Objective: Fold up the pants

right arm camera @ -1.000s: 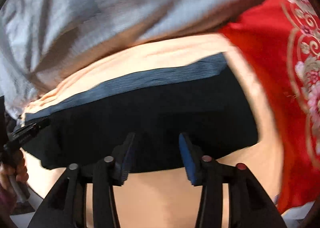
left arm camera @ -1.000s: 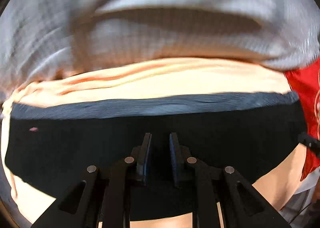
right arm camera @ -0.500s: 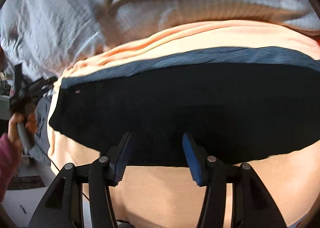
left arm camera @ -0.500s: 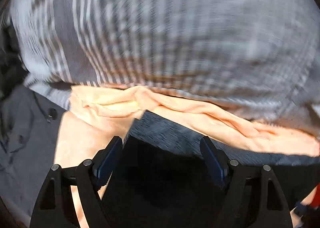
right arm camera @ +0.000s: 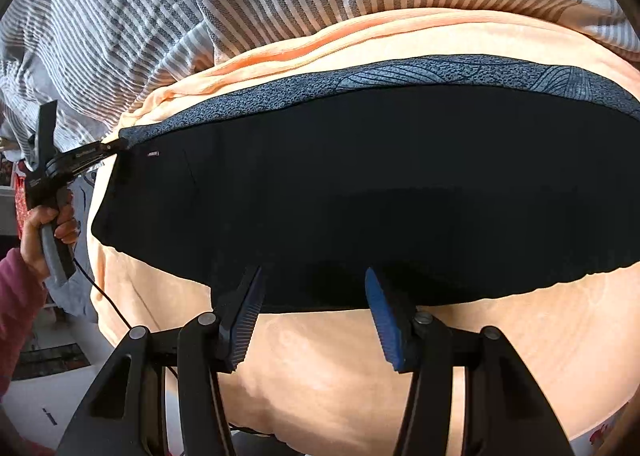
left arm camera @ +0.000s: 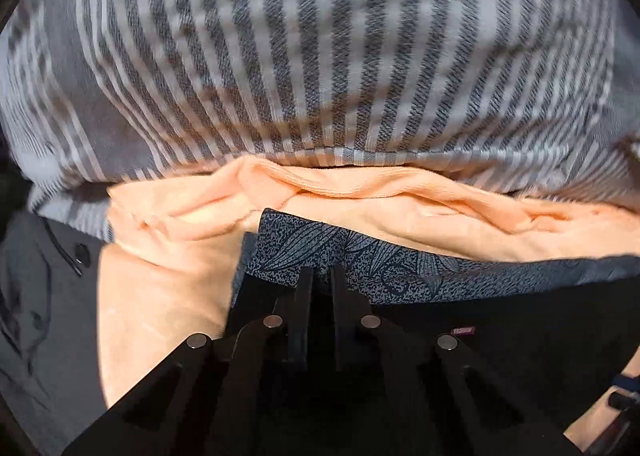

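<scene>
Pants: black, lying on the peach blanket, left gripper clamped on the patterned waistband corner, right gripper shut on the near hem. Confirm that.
One thing is wrong: the right gripper is open, jaws spread over the near edge of the pants, as the right wrist view shows. The rest holds: black pants on the peach blanket, left gripper clamped on the patterned waistband corner.
</scene>
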Demonstrator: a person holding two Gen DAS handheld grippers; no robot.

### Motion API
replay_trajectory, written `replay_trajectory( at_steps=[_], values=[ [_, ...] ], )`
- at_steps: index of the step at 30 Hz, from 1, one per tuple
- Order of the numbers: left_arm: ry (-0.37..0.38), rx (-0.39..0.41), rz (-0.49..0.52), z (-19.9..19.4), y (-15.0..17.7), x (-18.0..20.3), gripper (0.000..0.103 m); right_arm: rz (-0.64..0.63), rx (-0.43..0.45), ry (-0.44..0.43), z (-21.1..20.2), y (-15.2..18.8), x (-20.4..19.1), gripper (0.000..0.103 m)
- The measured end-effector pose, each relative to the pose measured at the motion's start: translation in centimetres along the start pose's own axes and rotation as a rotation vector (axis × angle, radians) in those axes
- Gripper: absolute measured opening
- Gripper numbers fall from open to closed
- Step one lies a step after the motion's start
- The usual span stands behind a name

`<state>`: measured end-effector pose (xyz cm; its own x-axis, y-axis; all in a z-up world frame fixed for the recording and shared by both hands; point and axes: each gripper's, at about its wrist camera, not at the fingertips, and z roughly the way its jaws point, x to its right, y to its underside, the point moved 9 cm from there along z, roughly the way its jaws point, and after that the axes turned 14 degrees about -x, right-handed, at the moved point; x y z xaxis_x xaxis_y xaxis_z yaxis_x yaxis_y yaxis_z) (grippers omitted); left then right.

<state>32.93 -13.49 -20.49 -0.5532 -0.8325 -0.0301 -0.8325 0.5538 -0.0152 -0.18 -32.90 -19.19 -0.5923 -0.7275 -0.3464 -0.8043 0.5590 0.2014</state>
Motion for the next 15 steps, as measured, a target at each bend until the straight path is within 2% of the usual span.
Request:
replay_trajectory(
  at_steps=[1, 2, 3, 7, 10, 11, 13, 15],
  values=[
    [-0.01, -0.007, -0.006, 0.2, 0.2, -0.2, 0.001, -0.002, 0.0, 0.001, 0.0, 0.0, -0.2, 0.056],
    [-0.019, -0.026, -0.027, 0.8, 0.5, -0.9, 0.001, -0.005, -0.001, 0.001, 0.0, 0.0, -0.3, 0.056],
    [-0.071, -0.036, -0.067, 1.2, 1.0, -2.2, 0.001, -0.008, -0.002, 0.001, 0.1, 0.0, -0.4, 0.056],
    [-0.067, -0.089, -0.197, 2.7, 2.8, -7.3, 0.001, -0.02, -0.007, 0.003, 0.3, 0.0, -0.6, 0.056],
    [0.038, -0.081, -0.251, 1.9, 3.3, -8.5, 0.001, -0.008, -0.017, -0.008, 0.7, 0.0, -0.4, 0.056],
    [0.081, -0.039, -0.255, 0.9, 2.9, -8.1, 0.001, -0.001, -0.02, -0.015, 0.8, -0.1, -0.3, 0.056],
    [0.143, 0.003, -0.238, 0.2, 2.0, -8.1, 0.001, 0.0, -0.024, -0.019, 0.9, -0.2, -0.4, 0.056],
    [0.209, -0.007, -0.185, 0.2, 1.1, -6.4, 0.001, -0.01, -0.027, -0.023, 0.9, -0.2, -0.8, 0.056]
  ],
)
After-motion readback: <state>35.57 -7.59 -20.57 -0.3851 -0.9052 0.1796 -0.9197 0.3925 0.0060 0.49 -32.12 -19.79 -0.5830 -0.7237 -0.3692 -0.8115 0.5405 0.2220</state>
